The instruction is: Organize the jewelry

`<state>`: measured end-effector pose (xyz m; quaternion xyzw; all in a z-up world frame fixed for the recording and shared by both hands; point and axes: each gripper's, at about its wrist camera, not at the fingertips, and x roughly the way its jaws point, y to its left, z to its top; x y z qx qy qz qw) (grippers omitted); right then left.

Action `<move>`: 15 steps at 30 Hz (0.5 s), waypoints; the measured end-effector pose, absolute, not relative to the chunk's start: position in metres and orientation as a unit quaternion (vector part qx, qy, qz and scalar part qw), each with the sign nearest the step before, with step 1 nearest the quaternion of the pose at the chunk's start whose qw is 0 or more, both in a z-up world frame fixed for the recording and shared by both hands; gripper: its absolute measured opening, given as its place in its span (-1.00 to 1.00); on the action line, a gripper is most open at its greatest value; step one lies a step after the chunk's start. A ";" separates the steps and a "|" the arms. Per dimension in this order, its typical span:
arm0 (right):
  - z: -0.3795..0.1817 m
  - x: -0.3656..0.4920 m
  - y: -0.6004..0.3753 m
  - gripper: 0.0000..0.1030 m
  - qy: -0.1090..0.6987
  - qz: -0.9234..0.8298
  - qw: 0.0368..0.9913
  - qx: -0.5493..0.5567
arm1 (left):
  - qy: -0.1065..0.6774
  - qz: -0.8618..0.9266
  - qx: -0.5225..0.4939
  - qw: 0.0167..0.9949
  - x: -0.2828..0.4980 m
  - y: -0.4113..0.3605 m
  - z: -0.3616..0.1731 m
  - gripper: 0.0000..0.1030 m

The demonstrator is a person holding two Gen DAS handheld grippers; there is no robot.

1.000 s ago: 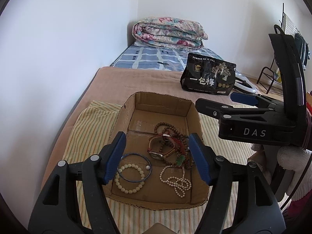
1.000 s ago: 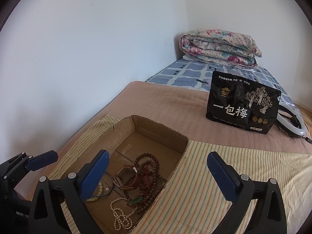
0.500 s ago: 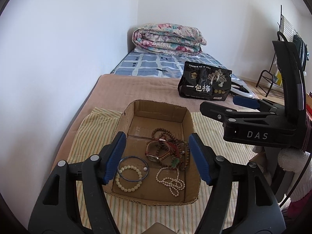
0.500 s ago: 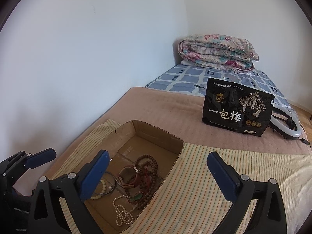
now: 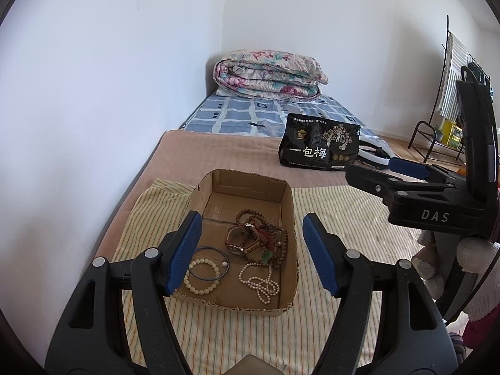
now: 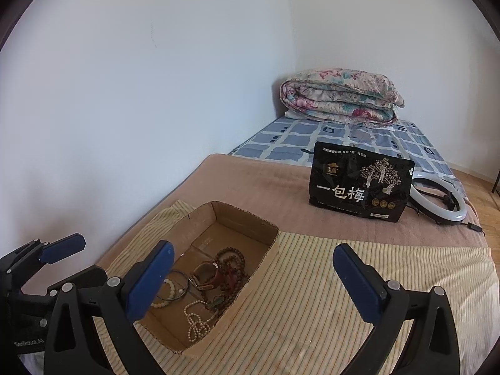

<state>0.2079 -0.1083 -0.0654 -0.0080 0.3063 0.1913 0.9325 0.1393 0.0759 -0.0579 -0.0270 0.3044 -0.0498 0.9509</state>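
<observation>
Both grippers hovering, nothing grabbed

Left gripper (image 5: 250,250) and right gripper (image 6: 250,284) are spread wide and empty; the jewelry (image 5: 250,243) sits inside the cardboard box (image 5: 247,178), below the left gripper.

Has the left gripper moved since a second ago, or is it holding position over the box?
Yes. The left gripper has backed up and away: the cardboard box now looks smaller and farther between its open fingers.

Jewelry (image 5: 250,250) in box (image 5: 287,200) on striped cloth (image 5: 337,206); bag (image 5: 318,147) behind; quilt (image 5: 268,75) farthest back.
</observation>
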 end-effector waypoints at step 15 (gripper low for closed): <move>-0.045 0.158 -0.139 0.99 0.288 0.172 0.941 -0.044 | 0.283 -0.023 -0.016 0.959 0.096 0.063 -0.030 0.68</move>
